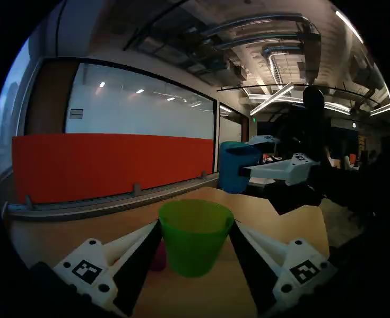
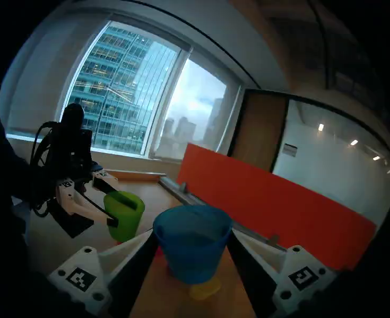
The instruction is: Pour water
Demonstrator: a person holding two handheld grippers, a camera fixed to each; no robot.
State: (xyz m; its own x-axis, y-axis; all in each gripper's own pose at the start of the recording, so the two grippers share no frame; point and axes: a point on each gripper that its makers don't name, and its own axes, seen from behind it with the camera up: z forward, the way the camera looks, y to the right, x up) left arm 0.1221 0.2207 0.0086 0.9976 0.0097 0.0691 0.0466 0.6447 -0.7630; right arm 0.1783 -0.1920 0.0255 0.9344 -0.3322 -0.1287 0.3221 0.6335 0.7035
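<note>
Plastic looks thin and light, likely slippery: my left gripper pinches the green cup mid-wall, my right gripper the blue cup likewise

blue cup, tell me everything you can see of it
The blue cup is a plain, tapered tumbler, plastic by its look, with no handle. It is held upright, rim open upward, clamped between the right gripper's fingers, one on each side. Below it is the wooden table. Whether it holds water is hard to tell.
</note>
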